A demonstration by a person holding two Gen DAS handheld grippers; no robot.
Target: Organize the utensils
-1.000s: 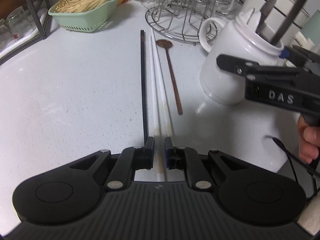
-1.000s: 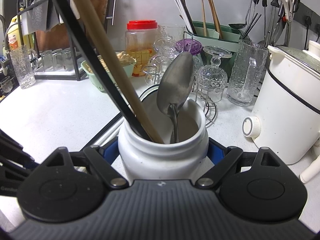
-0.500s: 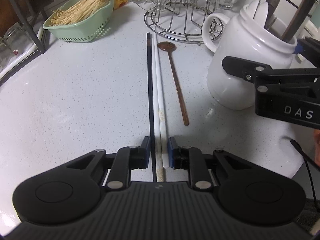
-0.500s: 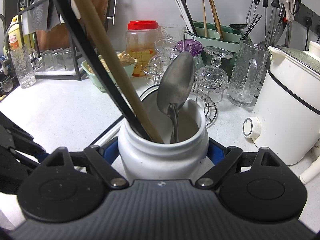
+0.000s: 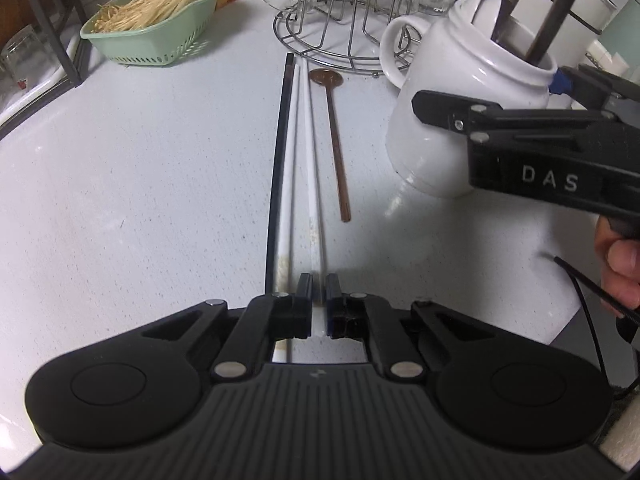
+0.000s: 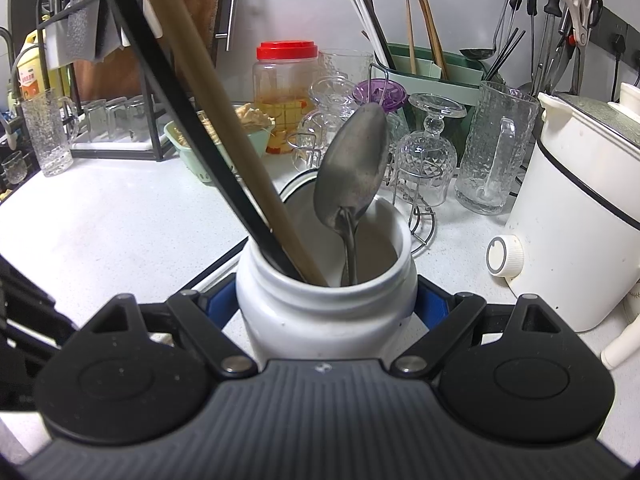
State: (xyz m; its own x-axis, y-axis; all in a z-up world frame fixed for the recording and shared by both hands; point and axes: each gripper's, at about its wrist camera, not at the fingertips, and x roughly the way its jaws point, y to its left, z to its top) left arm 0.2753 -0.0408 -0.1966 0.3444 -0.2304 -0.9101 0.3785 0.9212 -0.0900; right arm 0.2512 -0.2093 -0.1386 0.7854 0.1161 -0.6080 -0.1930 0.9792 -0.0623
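Observation:
On the white counter lie a black chopstick [image 5: 280,160], two white chopsticks [image 5: 290,160] and a thin brown spoon [image 5: 334,128], side by side. My left gripper [image 5: 318,286] is closing, its pads pinching the near end of the right-hand white chopstick [image 5: 310,140]. The other two chopsticks lie just outside its left finger. My right gripper [image 6: 326,304] is shut on a white handled jar [image 6: 324,316], which stands to the right of the spoon [image 5: 452,80]. In the jar stand a metal spoon [image 6: 354,172], a black stick [image 6: 180,112] and a tan stick [image 6: 208,100].
A green basket of straw-like sticks [image 5: 156,40] and a wire glass rack [image 5: 340,40] stand beyond the chopsticks. A white cooker [image 6: 580,220], a glass pitcher [image 6: 496,152], a red-lidded jar [image 6: 286,92] and a green utensil holder [image 6: 432,68] line the back. A person's hand [image 5: 620,268] holds the right gripper.
My left gripper shifted right, off the black and left white chopsticks, and its jaws narrowed onto the right white chopstick. The right gripper and the jar have not moved.

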